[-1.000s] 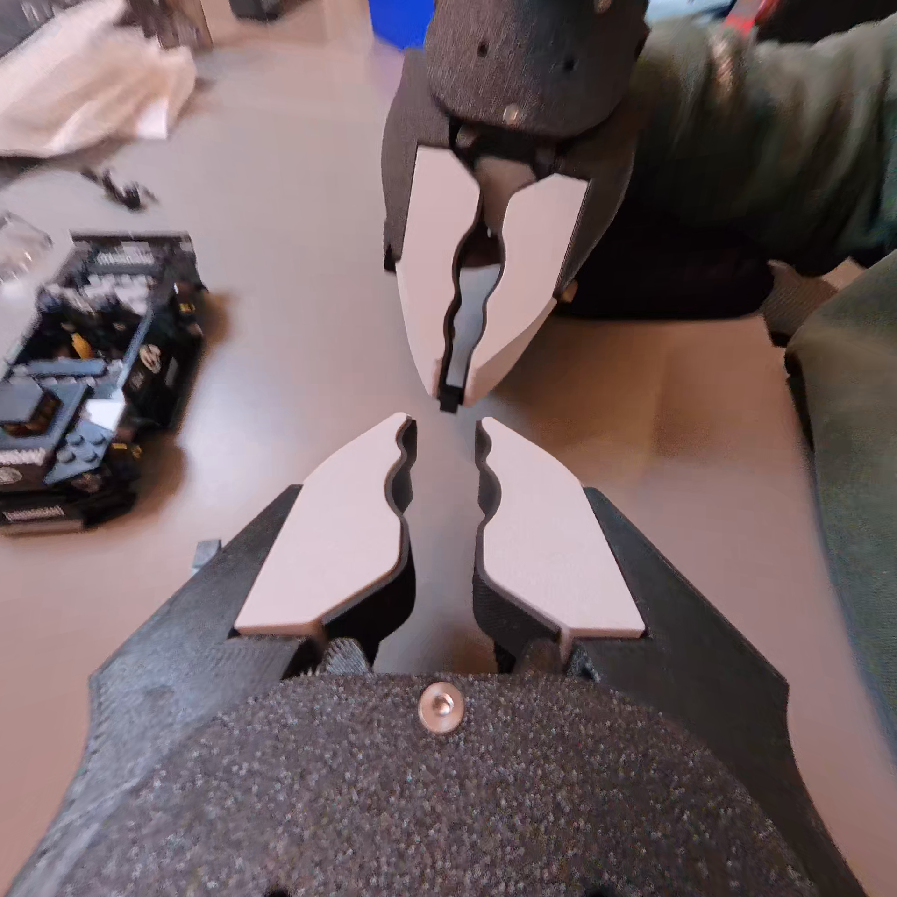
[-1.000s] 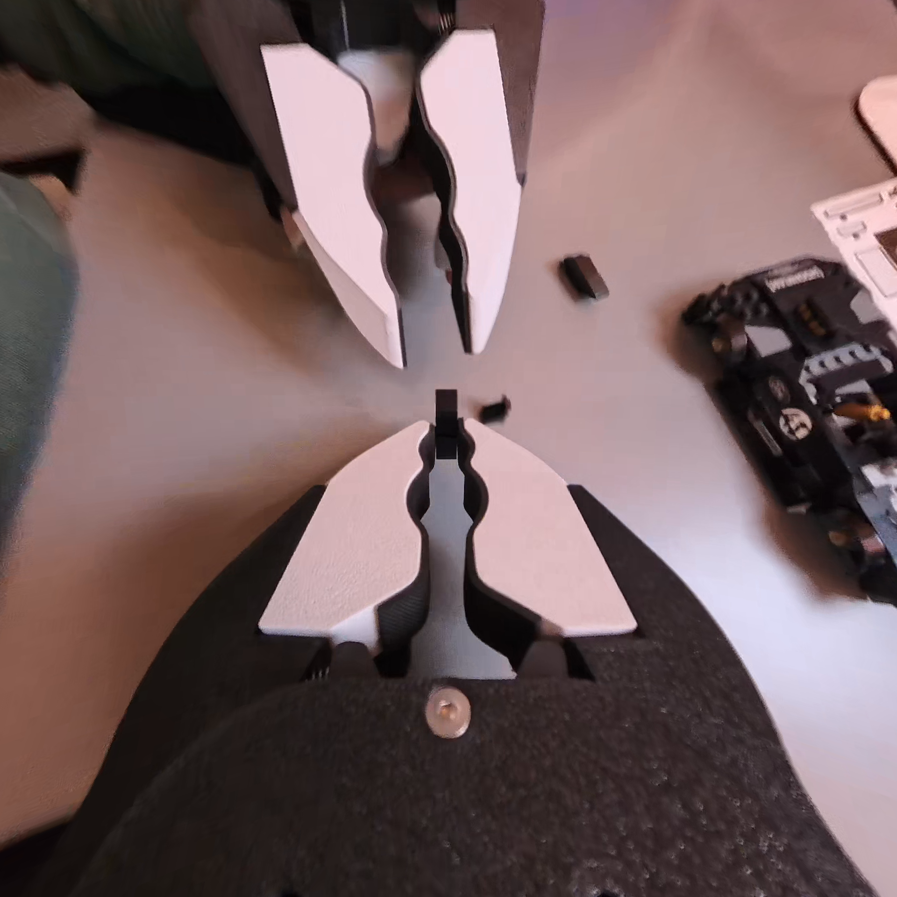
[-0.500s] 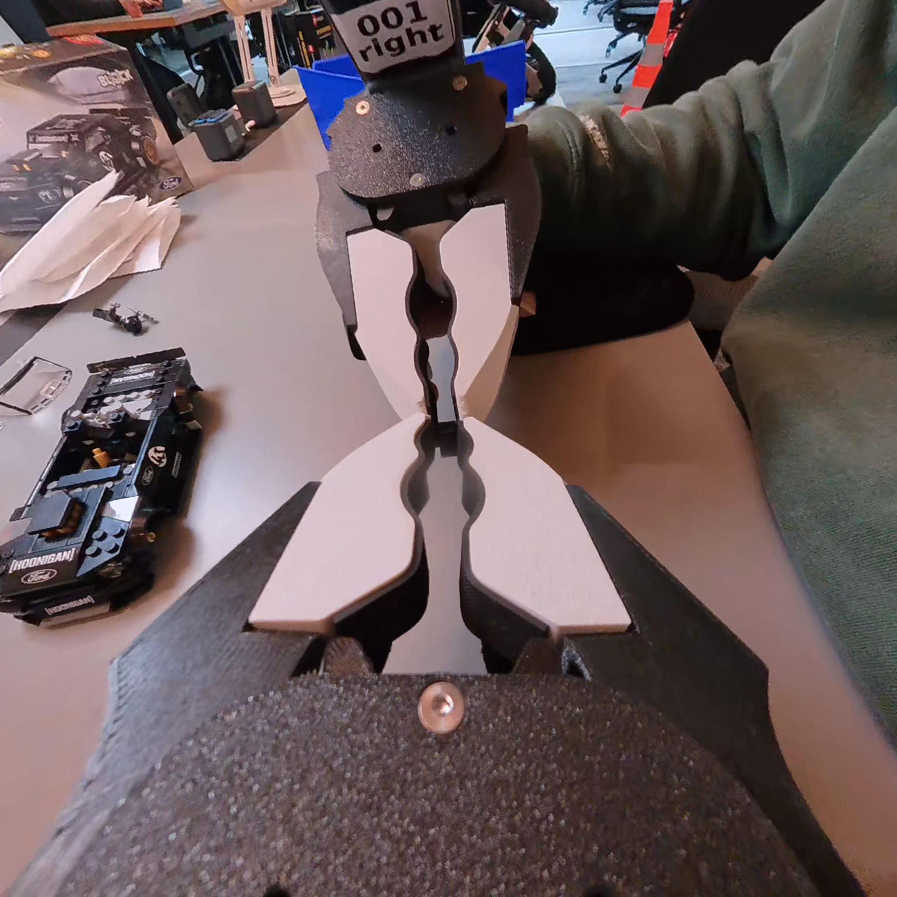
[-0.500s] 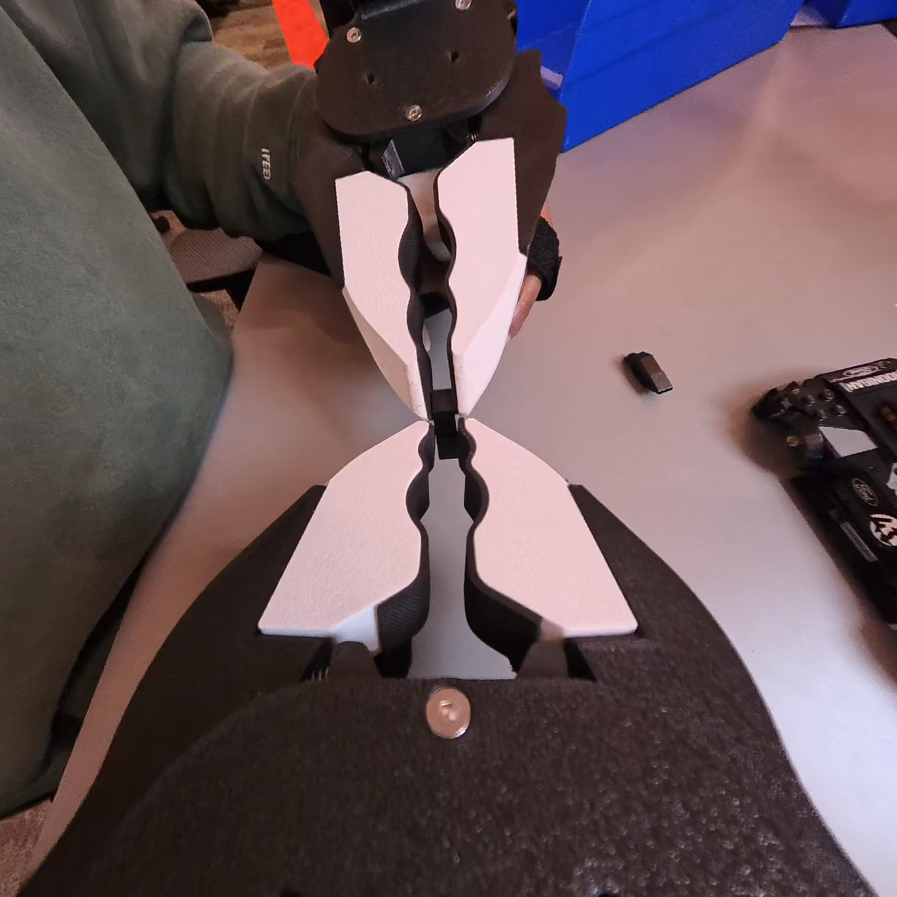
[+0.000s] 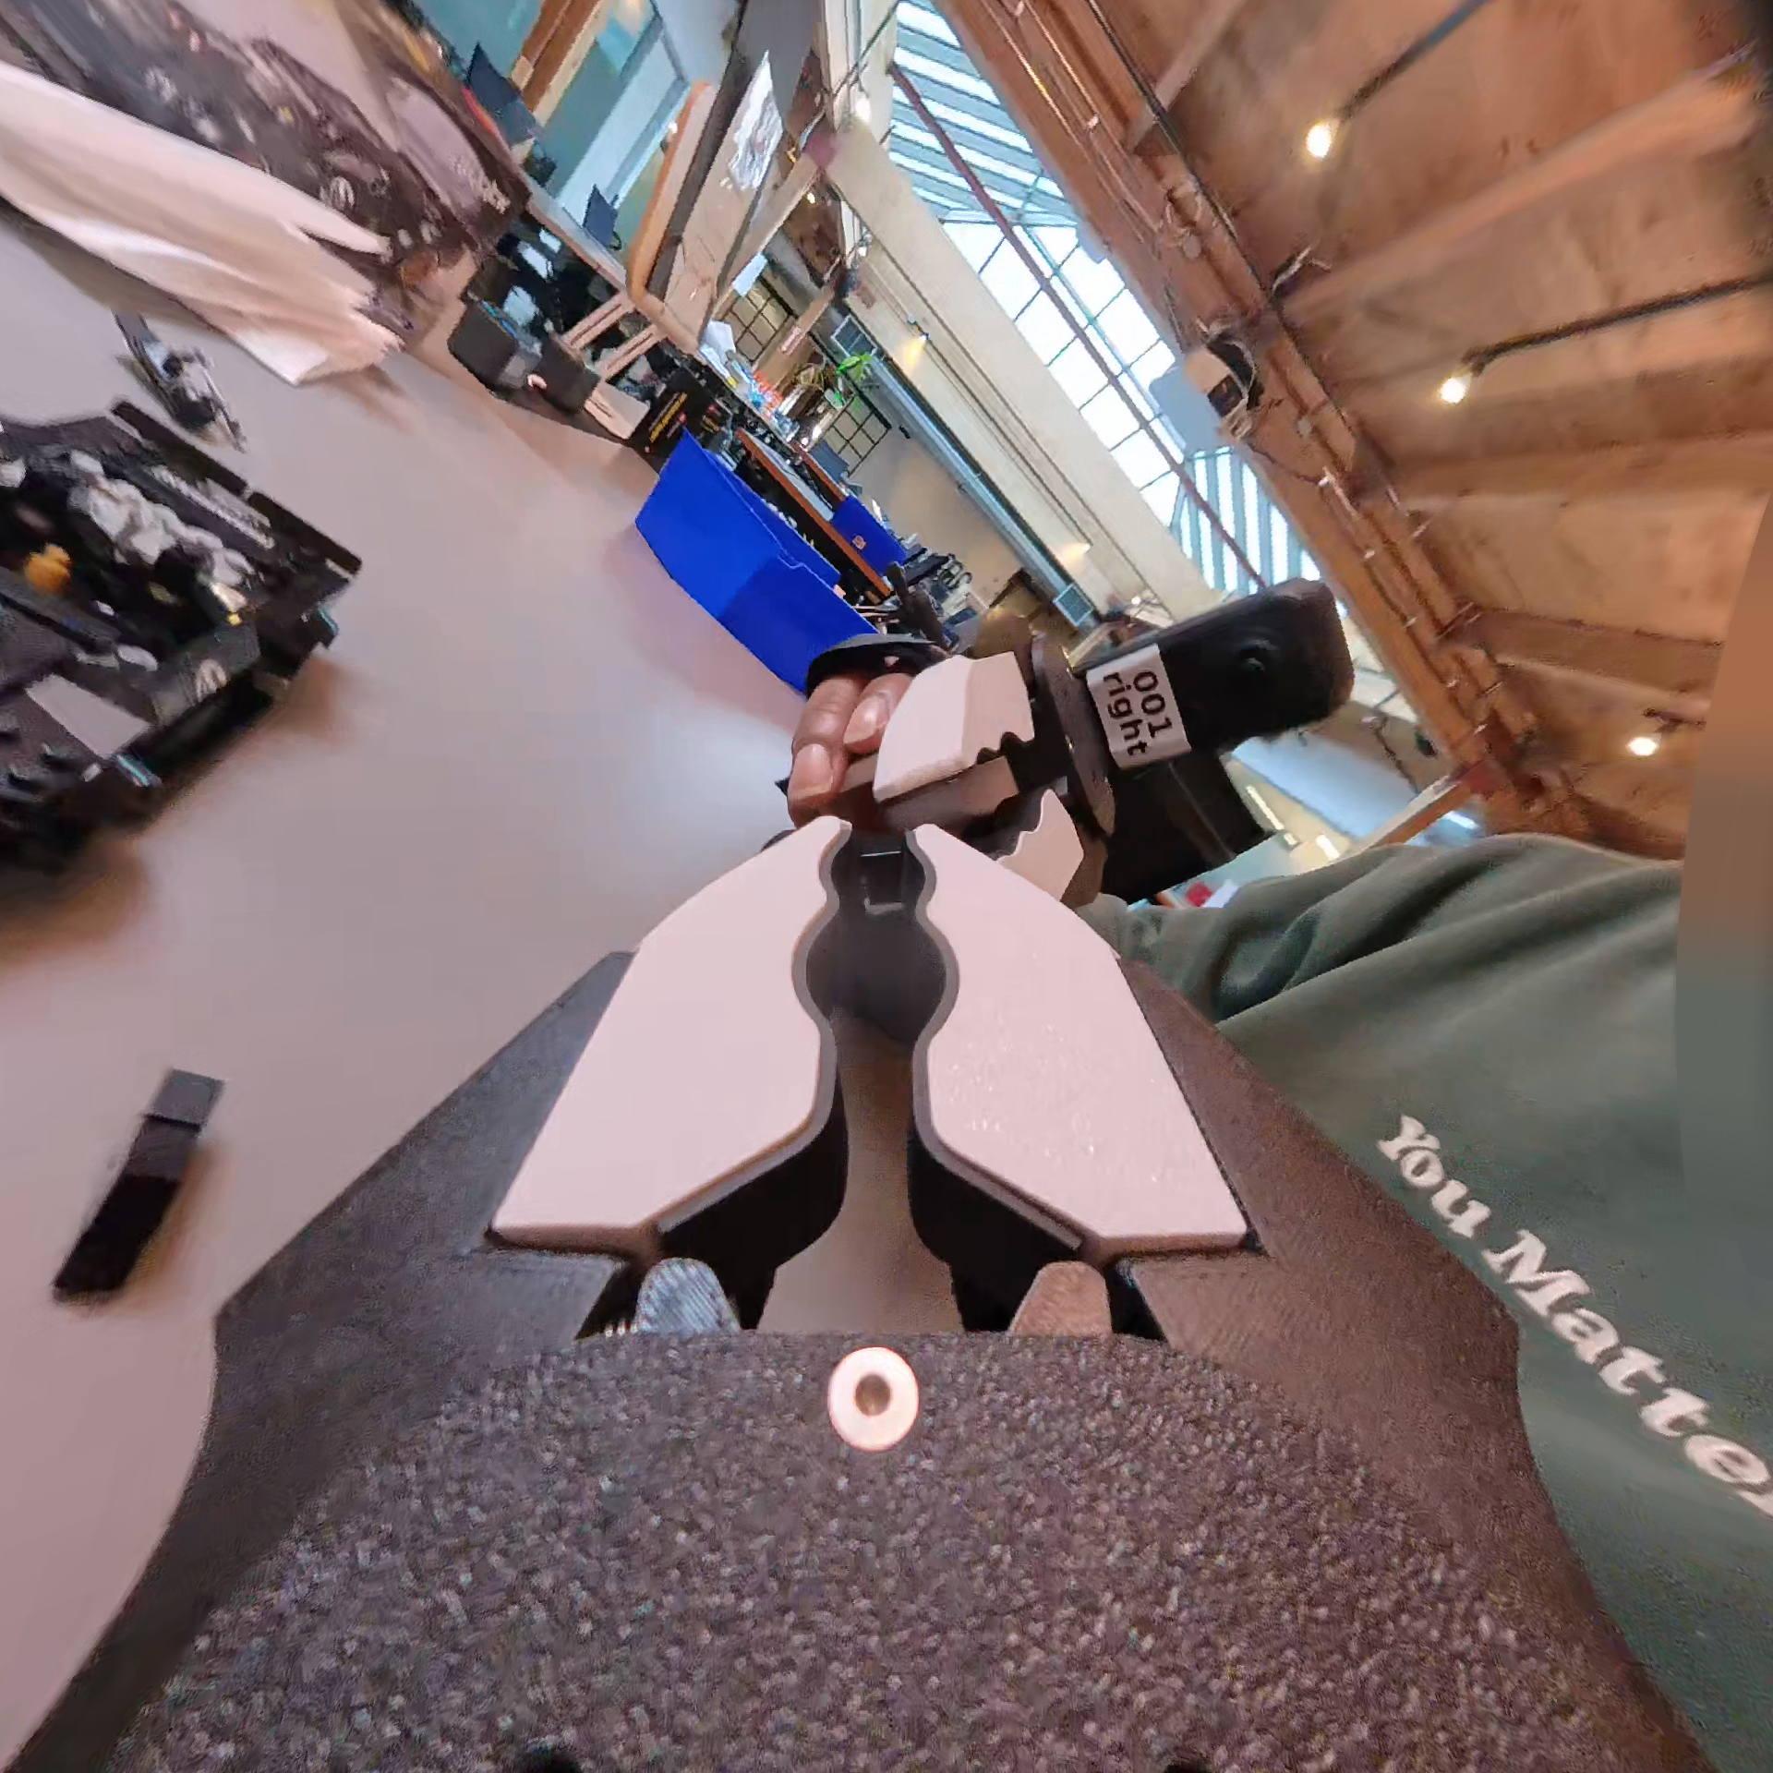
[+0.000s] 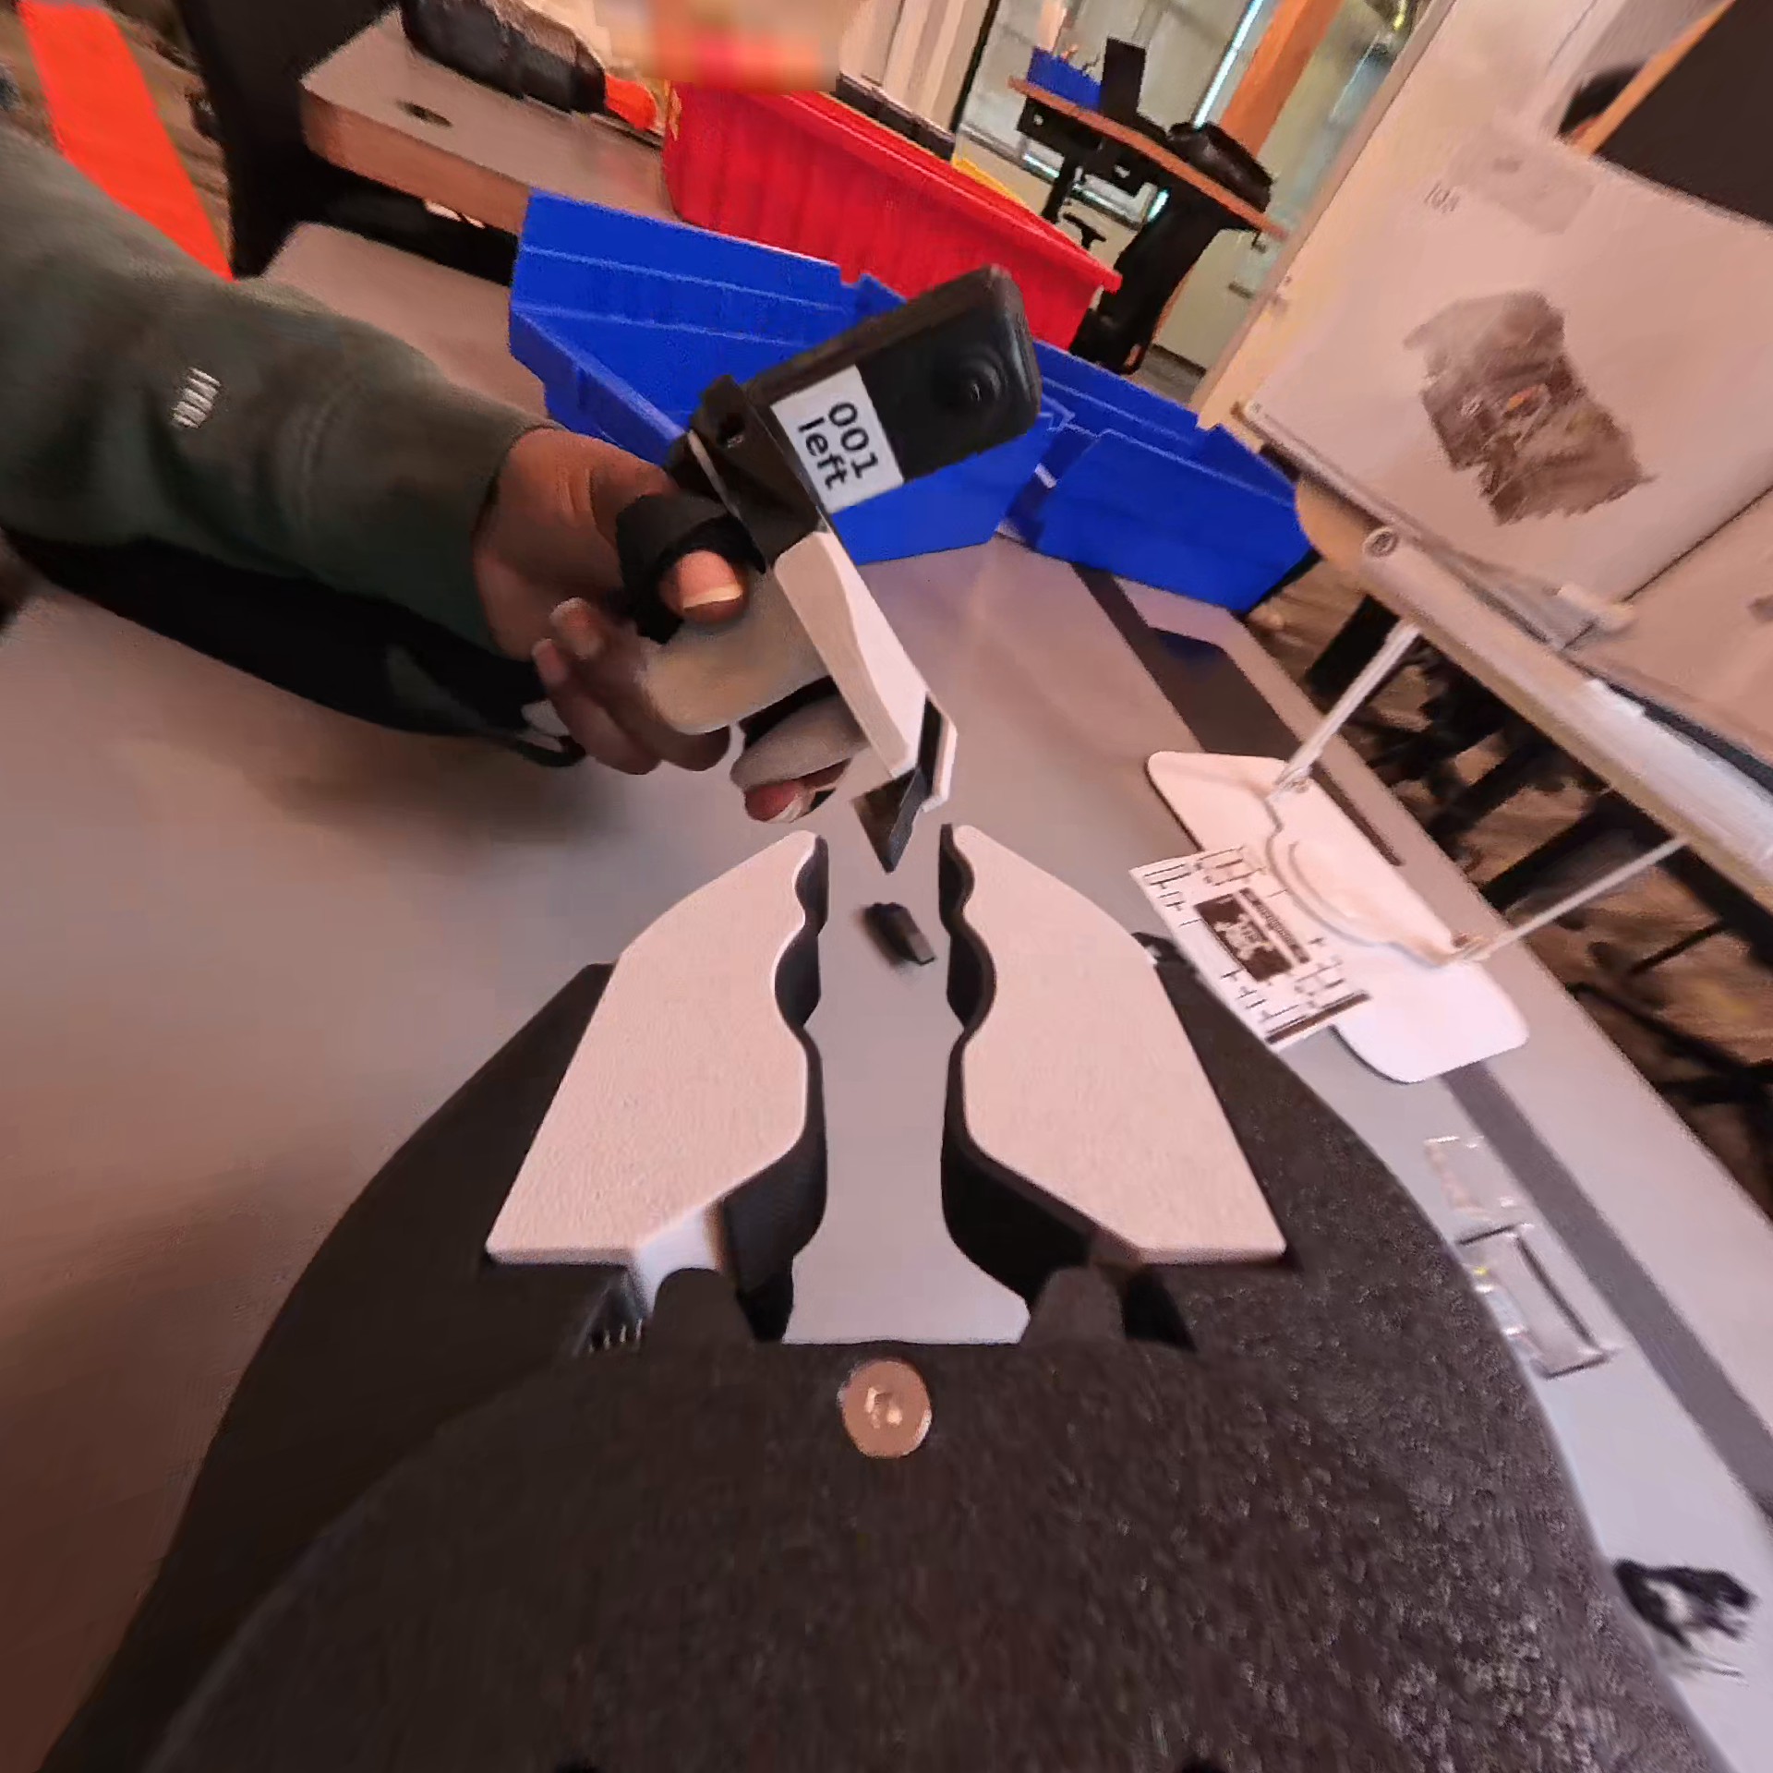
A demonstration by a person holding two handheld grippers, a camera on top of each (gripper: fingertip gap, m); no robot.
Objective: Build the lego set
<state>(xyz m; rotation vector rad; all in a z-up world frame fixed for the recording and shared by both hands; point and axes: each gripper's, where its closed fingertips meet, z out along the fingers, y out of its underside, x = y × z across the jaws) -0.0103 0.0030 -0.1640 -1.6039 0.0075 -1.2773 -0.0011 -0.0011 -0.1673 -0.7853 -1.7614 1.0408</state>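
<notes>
The left tongs (image 6: 907,782) are clamping a small black lego piece (image 6: 890,815), its long axis pointing down between the parted right tongs (image 6: 883,849) just beneath.

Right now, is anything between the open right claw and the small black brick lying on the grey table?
Nothing visible: the small black brick shows bare through the gap of the right claw. The left claw, gripping another black piece, hangs close by its tips.

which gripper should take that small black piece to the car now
Left, probably. The left gripper is shut on the small black lego piece, while the right gripper is open and empty. The part-built black lego car lies on the left gripper's side.
</notes>
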